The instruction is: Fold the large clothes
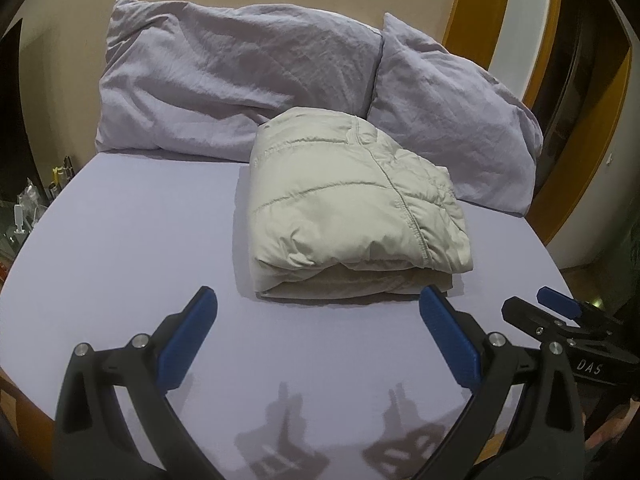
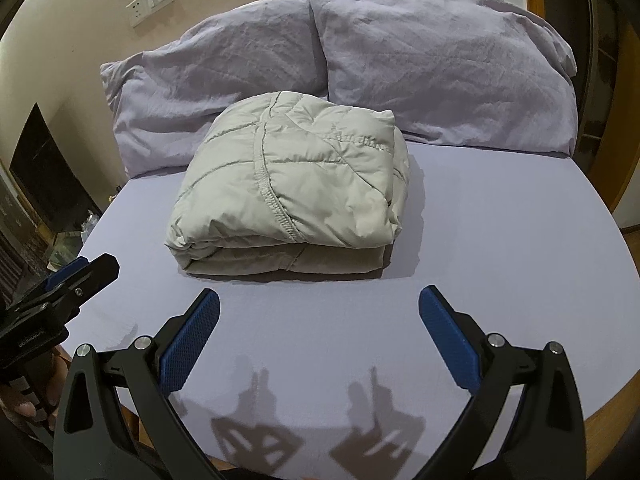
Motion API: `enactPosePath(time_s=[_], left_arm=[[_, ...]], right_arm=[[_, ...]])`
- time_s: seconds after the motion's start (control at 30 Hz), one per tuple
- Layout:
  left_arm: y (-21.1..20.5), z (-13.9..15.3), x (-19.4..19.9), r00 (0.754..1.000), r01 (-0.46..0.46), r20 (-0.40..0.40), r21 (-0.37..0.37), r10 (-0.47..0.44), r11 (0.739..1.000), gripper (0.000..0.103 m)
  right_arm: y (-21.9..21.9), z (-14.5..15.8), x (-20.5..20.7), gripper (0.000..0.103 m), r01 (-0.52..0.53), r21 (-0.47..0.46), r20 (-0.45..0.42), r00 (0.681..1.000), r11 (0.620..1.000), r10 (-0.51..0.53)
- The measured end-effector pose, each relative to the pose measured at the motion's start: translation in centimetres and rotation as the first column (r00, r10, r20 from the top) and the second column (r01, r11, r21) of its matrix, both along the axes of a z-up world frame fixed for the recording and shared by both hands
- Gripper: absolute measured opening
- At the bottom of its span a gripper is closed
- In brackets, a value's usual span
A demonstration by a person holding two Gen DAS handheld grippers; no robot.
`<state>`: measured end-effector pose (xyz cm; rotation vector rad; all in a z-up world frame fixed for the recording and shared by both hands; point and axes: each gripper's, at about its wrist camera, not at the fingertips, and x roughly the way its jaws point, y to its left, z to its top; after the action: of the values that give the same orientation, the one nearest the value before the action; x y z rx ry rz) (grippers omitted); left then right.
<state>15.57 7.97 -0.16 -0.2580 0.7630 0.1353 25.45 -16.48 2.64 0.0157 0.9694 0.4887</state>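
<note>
Lavender bed [image 2: 500,240] holds folded jacket [image 2: 292,192] beyond both spread, empty claws.

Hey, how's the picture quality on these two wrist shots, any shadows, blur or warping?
Left wrist view: strong fisheye bending of the bed edge, dark vignette corners, sharp gripper shadows on the sheet. Right wrist view: same warping, the folded jacket in focus, casting a soft shadow to its right; no glare.

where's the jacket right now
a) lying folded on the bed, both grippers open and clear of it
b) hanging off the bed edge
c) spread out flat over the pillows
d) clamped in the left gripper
a: the folded jacket lies on the bed sheet in front of the pillows, while the left gripper and the right gripper both stand open short of it, holding nothing.
</note>
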Motion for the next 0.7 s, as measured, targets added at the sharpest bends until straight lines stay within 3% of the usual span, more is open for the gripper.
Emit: enactPosePath(time_s=[0.7], left_arm=[[-0.06, -0.50, 0.44, 1.000, 0.018, -0.013, -0.013, -0.018, 1.000, 0.101]], right_arm=[[0.53, -0.27, 0.17, 0.101, 0.001, -0.007, 0.004, 1.000, 1.000, -0.001]])
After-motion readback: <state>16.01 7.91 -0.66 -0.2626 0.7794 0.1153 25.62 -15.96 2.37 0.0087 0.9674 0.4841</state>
